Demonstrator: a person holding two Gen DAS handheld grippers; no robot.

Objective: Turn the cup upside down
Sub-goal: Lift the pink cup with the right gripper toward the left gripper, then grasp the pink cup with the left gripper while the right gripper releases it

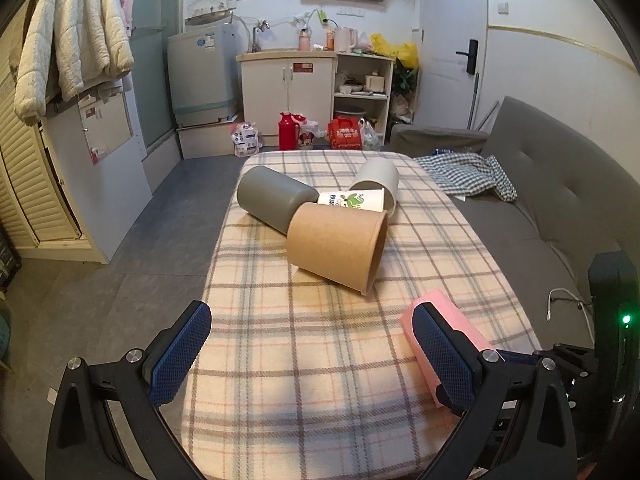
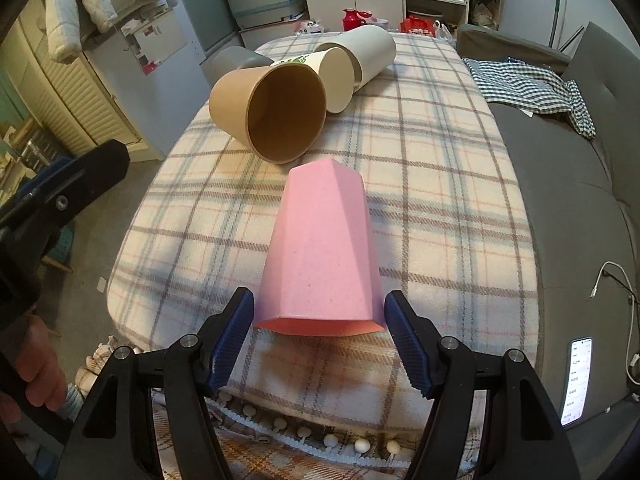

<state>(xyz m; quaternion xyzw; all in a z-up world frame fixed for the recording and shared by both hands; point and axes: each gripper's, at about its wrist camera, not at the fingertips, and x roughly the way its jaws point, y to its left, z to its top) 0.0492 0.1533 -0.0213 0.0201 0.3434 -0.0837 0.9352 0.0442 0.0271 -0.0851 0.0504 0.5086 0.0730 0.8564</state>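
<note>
A pink faceted cup (image 2: 322, 252) lies on its side on the plaid blanket (image 2: 440, 184), open mouth toward my right gripper (image 2: 319, 340). The right gripper's jaws stand open on either side of the cup's rim, not clamped. In the left wrist view the pink cup (image 1: 444, 332) shows partly behind the right finger of my left gripper (image 1: 308, 344), which is open and empty above the blanket (image 1: 300, 360). Farther back lie a brown paper cup (image 1: 338, 250), a dark grey cup (image 1: 272, 200), a white printed cup (image 1: 354, 200) and a pale grey cup (image 1: 378, 178), all on their sides.
A grey sofa (image 1: 560, 208) with a checked cloth (image 1: 472, 174) runs along the right. A phone (image 2: 576, 380) and white cable (image 2: 624, 292) lie on it. The floor drops off left of the blanket. The other gripper (image 2: 60, 200) shows at the left in the right wrist view.
</note>
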